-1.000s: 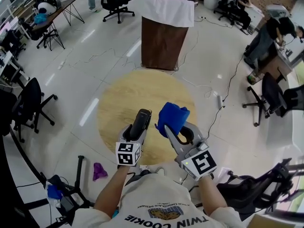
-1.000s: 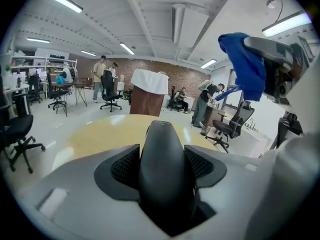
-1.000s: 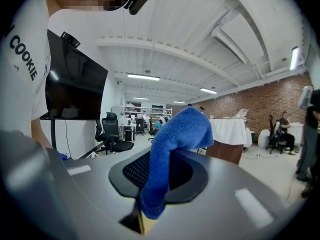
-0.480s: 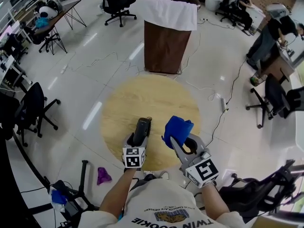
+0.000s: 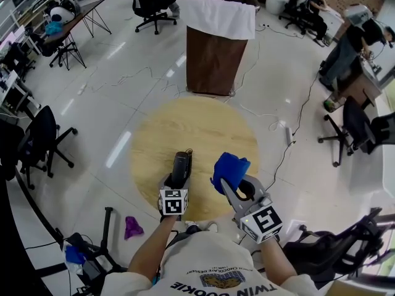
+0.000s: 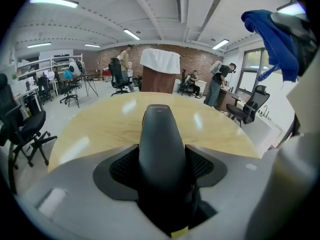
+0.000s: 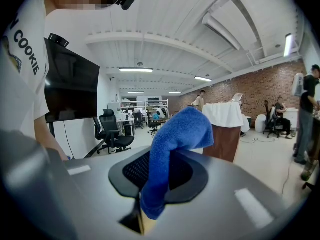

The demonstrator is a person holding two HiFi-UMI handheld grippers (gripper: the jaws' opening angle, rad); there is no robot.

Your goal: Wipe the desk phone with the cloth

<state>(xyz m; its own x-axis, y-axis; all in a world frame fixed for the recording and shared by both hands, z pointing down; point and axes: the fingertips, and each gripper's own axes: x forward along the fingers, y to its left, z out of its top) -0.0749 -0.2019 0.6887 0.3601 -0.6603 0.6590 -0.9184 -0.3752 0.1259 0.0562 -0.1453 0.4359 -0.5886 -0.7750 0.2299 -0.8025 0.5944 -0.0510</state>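
The left hand-held gripper (image 5: 177,179) is clamped on a black phone handset (image 5: 181,165). In the left gripper view the handset (image 6: 161,139) sits upright between the two grey jaws of that hand-held gripper (image 6: 162,176), gripped by its lower part with its rounded top pointing away over the bench (image 6: 100,126).

The right hand-held gripper (image 5: 231,182) pinches a blue cloth (image 5: 229,168). In the right gripper view the cloth (image 7: 172,144) comes up out of the closed jaws of this hand-held gripper (image 7: 147,194) and folds over at its top into a soft bunch.

From the head view the handset and the cloth are side by side over the near edge of the round, pale wooden bench (image 5: 185,125). The handset is on the left and the cloth on the right, with a clear gap between them. Whether the handset touches the bench top cannot be told. In the left gripper view the cloth (image 6: 272,34) hangs high at the right, above the level of the handset.

Beyond the far edge of the bench stands a brown cabinet (image 5: 213,63) with a white sheet (image 5: 219,14) draped over its top. A black office chair (image 5: 37,137) stands on the floor to the left. A small purple rag (image 5: 131,227) lies on the floor near the person's left side. A cable (image 5: 295,119) trails across the tiles on the right.
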